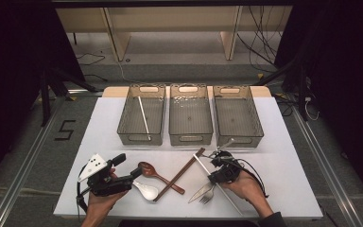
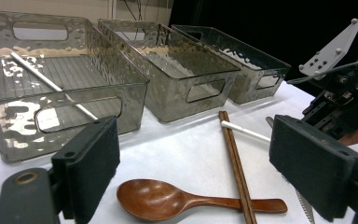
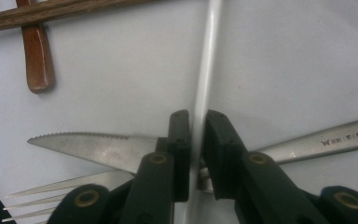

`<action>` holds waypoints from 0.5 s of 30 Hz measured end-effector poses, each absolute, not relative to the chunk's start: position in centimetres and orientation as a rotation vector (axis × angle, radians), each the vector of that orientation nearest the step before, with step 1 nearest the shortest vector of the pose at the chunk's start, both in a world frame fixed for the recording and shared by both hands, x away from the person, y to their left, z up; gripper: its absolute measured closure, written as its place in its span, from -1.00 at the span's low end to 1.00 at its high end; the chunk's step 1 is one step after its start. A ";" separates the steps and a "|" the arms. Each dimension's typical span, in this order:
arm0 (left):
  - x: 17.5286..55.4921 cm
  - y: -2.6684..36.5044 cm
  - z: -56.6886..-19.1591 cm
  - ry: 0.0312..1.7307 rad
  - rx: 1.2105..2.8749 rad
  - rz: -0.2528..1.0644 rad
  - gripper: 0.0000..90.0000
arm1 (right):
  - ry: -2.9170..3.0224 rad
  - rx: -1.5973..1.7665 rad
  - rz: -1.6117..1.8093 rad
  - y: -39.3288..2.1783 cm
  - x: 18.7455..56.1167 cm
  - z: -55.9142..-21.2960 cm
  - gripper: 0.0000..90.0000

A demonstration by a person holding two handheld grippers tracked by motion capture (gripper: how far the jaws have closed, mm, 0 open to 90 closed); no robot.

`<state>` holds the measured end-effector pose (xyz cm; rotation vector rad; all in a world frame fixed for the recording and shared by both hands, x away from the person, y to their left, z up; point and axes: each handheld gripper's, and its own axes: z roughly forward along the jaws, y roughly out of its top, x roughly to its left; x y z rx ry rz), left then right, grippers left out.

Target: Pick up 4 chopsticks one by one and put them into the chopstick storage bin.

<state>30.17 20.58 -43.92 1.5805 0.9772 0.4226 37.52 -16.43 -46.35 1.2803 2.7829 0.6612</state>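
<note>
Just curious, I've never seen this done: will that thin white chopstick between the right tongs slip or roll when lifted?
Probably stiff: the white chopstick runs straight. Its glossy, narrow shaft may slip or swivel between the right tongs. Likely light, being so slender.

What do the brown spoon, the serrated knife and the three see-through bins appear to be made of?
Brown spoon: probably wood, glossy varnish, faint grain.
Serrated knife: metal, likely steel, dull grey sheen and fine scratches.
See-through bins: apparently smoky clear plastic, rippled walls and moulded handle slots.

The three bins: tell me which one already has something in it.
The left bin, on the left gripper's side. A white chopstick lies slanted along its floor, while the middle bin and right bin hold nothing.
</note>
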 end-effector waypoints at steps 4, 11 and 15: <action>30.2 20.6 -43.9 0.976 1.582 0.423 -0.65 | 2.783 1.284 0.665 -16.4 37.5 -46.4 0.87; 30.2 20.6 -43.9 0.977 1.581 0.424 -0.65 | 2.773 1.285 0.707 -16.3 37.5 -46.1 0.89; 30.2 20.6 -43.9 0.979 1.581 0.425 -0.65 | 2.764 1.275 0.735 -16.4 37.5 -45.6 0.90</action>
